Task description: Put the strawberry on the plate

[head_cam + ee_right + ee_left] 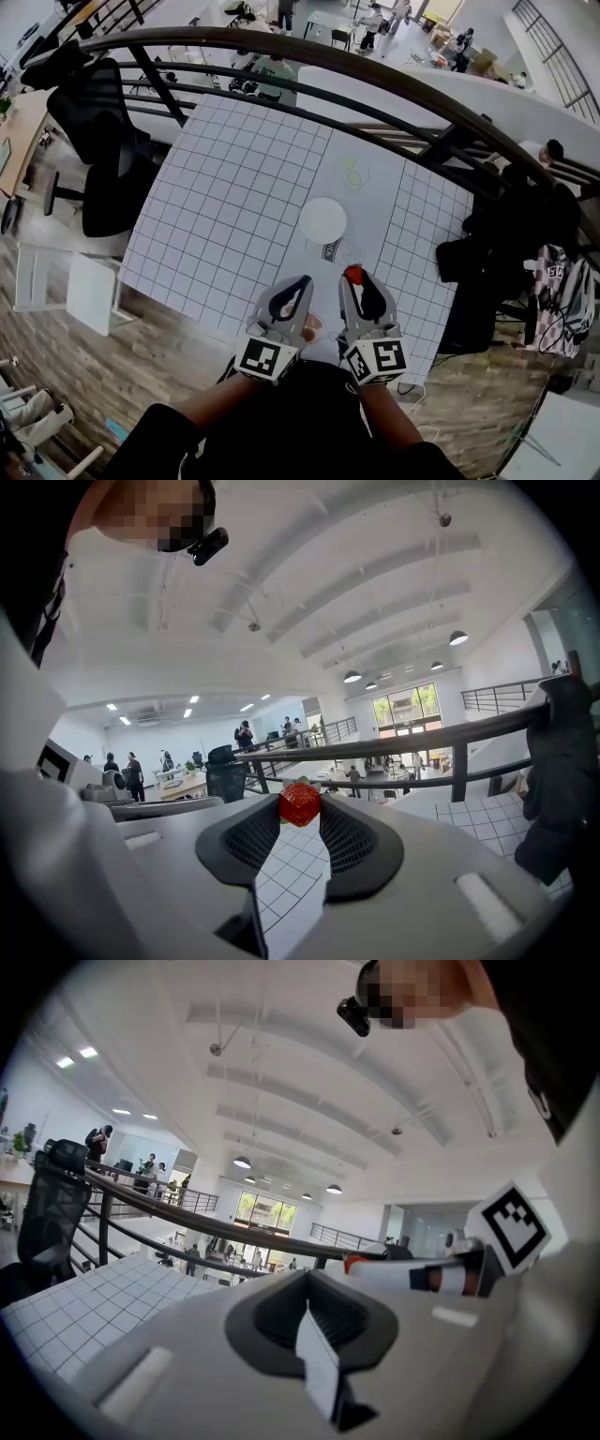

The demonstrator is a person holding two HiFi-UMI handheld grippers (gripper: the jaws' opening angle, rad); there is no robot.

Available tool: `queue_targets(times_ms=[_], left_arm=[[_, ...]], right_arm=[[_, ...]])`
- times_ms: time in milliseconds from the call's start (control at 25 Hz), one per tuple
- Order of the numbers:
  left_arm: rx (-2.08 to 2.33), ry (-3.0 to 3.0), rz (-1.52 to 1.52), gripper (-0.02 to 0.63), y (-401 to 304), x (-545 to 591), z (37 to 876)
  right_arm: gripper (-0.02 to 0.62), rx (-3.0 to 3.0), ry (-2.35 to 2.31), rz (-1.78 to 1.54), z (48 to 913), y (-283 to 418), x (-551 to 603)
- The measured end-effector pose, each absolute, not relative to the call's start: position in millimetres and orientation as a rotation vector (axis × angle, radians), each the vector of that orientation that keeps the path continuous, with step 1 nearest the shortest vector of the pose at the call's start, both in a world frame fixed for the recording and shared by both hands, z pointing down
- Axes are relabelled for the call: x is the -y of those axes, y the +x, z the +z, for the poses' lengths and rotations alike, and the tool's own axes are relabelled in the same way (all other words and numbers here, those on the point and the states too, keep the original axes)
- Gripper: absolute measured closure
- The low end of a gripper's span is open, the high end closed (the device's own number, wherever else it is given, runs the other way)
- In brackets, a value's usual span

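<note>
With the fingers of the right gripper (354,278) clamped on the small red strawberry (299,803), carry it over the middle of the round white plate (322,219) and lower gently, the left gripper (302,281) idle, fingers together.

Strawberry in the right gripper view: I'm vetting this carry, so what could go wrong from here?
The strawberry sits only at the very tips of the right gripper, so it may slip out on the way. The plate lies farther ahead on the gridded table; releasing early would probably miss it.
</note>
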State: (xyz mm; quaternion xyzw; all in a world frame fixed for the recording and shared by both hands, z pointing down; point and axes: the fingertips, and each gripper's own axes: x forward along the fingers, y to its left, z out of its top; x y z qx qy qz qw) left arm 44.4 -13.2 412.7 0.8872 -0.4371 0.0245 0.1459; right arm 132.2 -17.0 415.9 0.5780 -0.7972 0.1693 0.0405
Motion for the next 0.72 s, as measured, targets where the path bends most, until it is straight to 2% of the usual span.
queue_targets(times_ms=[720], left_arm=[[1.328, 2.514, 0.225, 0.597, 48, 26, 439]], right_arm=[[0.465, 2.422, 1.719, 0.576, 459, 162, 49]])
